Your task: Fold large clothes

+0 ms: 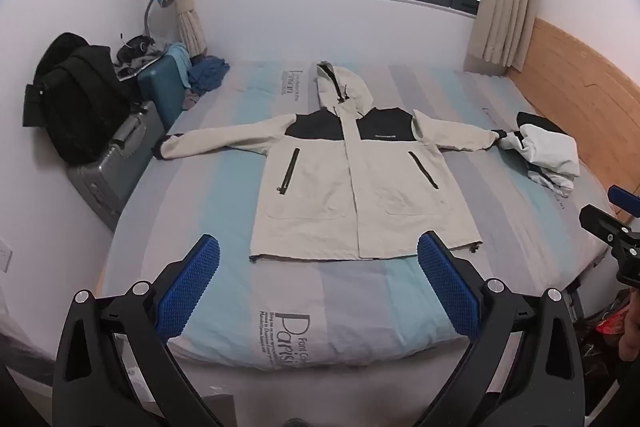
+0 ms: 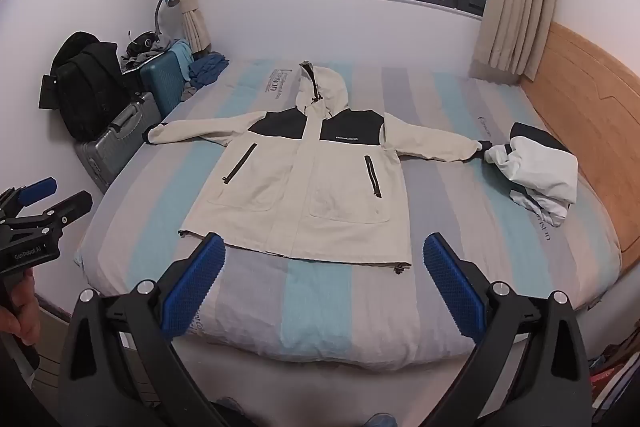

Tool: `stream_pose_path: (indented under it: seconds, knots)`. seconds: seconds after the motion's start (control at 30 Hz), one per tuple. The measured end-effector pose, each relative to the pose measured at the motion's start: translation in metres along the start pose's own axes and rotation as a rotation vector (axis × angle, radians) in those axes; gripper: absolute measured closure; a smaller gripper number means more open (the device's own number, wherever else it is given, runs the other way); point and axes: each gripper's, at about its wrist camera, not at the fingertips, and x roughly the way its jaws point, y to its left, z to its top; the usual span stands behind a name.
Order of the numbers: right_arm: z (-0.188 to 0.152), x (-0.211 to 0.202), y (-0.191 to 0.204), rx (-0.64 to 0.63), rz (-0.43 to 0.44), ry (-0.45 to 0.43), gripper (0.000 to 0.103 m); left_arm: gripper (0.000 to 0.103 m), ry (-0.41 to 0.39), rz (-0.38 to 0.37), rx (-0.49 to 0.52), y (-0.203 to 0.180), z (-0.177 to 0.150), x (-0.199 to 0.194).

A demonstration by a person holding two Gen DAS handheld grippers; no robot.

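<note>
A cream hooded jacket (image 1: 356, 187) with black shoulder panels lies flat and face up on the striped bed (image 1: 224, 195), sleeves spread out to both sides, hood toward the far wall. It also shows in the right wrist view (image 2: 304, 187). My left gripper (image 1: 318, 247) is open and empty, held above the bed's near edge just short of the jacket's hem. My right gripper (image 2: 324, 247) is open and empty, also above the near edge short of the hem. The right gripper shows at the right edge of the left wrist view (image 1: 612, 211), and the left gripper at the left edge of the right wrist view (image 2: 48, 199).
A folded white and black garment (image 1: 548, 151) lies at the bed's right side by the wooden headboard (image 1: 580, 95). Suitcases (image 1: 116, 163) with a black backpack (image 1: 76, 107) stand along the left wall. A blue cloth heap (image 1: 208, 73) sits at the far left corner.
</note>
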Motion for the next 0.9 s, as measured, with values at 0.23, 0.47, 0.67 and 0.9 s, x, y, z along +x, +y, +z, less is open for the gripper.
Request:
stream_pose_path:
  seconds: [0.23, 0.47, 0.67, 0.9]
  knots:
    - [0.000, 0.000, 0.000, 0.005, 0.000, -0.006, 0.007, 0.006, 0.018, 0.005, -0.003, 0.026, 0.014, 0.012]
    - [-0.001, 0.000, -0.001, -0.001, 0.001, -0.008, 0.007, 0.006, -0.021, 0.054, 0.036, -0.002, 0.000, -0.003]
    - [-0.003, 0.000, 0.002, -0.006, -0.003, -0.008, 0.007, 0.006, -0.027, 0.057, 0.041, -0.005, -0.001, -0.008]
    - [-0.002, -0.004, 0.004, -0.001, 0.001, -0.011, 0.007, 0.006, -0.023, 0.057, 0.041, -0.006, -0.004, -0.006]
